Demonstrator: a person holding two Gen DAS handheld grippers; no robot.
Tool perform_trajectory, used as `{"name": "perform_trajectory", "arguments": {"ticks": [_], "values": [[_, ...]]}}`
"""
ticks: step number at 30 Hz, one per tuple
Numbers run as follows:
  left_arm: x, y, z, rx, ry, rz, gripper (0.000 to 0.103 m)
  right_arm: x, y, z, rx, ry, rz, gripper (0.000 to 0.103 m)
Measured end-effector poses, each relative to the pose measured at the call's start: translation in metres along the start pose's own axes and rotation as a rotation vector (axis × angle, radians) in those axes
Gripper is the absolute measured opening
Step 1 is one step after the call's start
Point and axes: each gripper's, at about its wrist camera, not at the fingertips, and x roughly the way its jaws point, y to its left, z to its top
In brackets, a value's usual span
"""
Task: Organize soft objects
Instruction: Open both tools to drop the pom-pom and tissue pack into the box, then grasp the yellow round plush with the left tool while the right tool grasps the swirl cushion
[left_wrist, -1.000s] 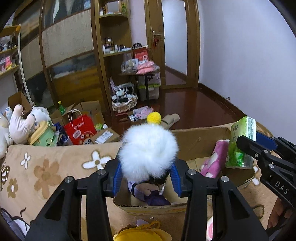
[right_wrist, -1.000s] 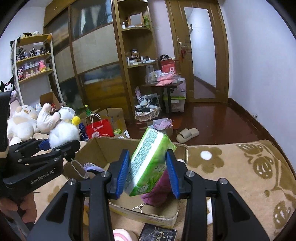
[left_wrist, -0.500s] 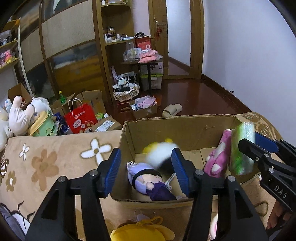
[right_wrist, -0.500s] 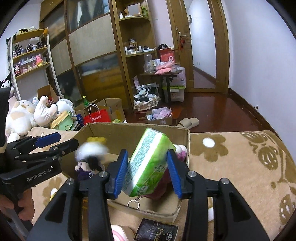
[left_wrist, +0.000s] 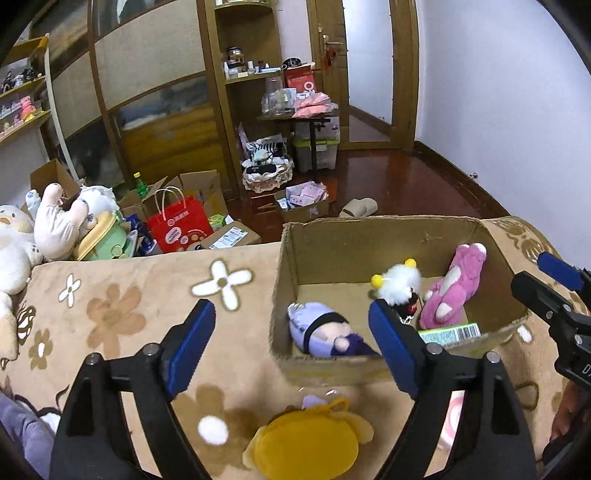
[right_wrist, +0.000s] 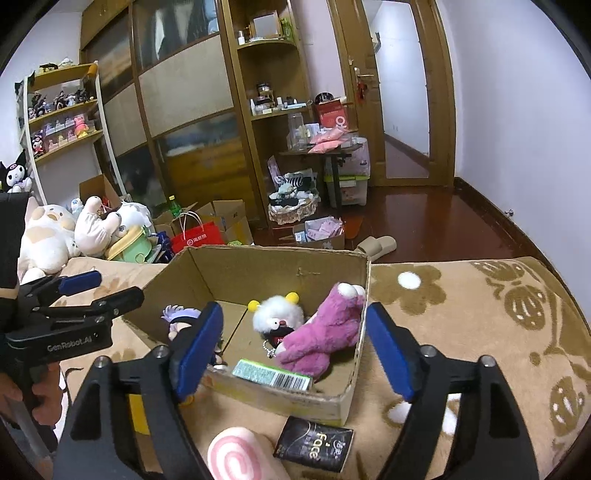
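Left wrist view: yellow plush (left_wrist: 308, 445) lies just under the empty, just-opened left gripper (left_wrist: 291, 343), nearer than the right gripper (right_wrist: 293, 349), likewise just opened, nothing between its pads.

plush toys (right_wrist: 325, 332) and tissue pack (right_wrist: 273, 376) in cardboard box (right_wrist: 258, 266), pouch (right_wrist: 314, 443) before it
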Motion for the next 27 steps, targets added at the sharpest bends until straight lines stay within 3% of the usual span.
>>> {"name": "perform_trajectory", "arguments": {"ticks": [7, 27], "values": [[-0.025, 0.003, -0.013, -0.002, 0.021, 0.014, 0.094, -0.022, 0.009, -0.006, -0.023, -0.007, -0.018, 0.103], [-0.063, 0.022, -0.048, -0.068, 0.135, 0.007, 0.095, -0.064, 0.028, -0.038, -0.070, 0.017, -0.047, 0.103]]}}
